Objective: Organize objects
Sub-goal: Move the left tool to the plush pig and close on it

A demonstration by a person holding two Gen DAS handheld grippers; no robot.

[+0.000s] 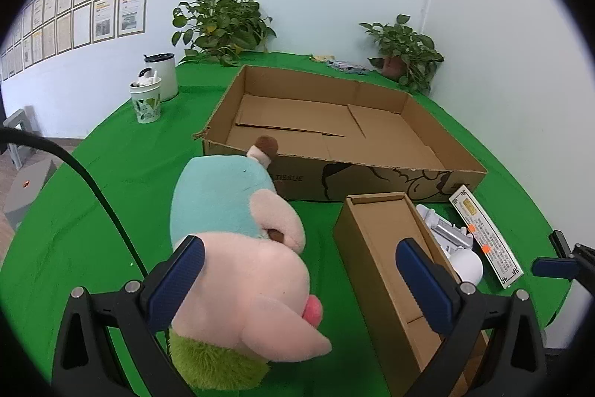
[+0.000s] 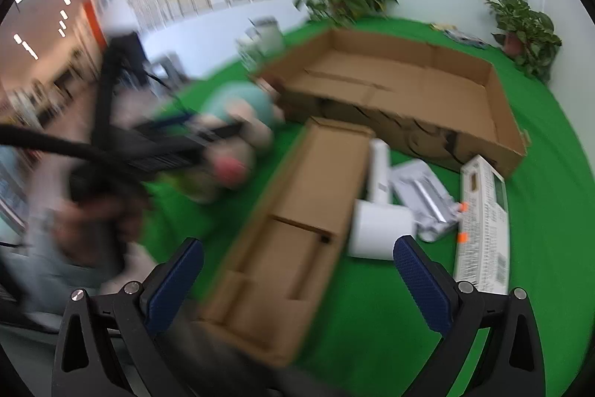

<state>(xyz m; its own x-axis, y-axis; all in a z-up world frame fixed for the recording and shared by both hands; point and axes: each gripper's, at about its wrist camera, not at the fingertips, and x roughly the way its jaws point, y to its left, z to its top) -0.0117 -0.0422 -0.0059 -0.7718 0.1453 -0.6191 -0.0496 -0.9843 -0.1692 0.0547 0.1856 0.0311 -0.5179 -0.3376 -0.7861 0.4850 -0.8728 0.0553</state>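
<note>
Item one: my left claw (image 1: 299,279), jaws spread wide, straddles the pink head of the plush toy (image 1: 238,248) at lower centre of the left wrist view; one blue pad sits against the plush, the other is well clear over the narrow carton, so I judge nothing is gripped yet. Item two: the large cardboard tray (image 1: 372,181), upper centre, open-topped and bare inside, likely the collecting place, which would explain why the loose goods crowd its near wall. Item three: the narrow carton (image 1: 375,248), lower right, lid off, lying just beside the plush. Item four: the lint roller (image 2: 379,207) with its white handle, touching the carton's right side, and beside it a silvery refill pack (image 2: 424,196) and a long printed box (image 2: 483,222). Item five: my right claw (image 2: 297,285), likewise gaping and holding nothing, poised above the carton and roller; that view is blurred. All rest on the green counter (image 1: 111,173).
</note>
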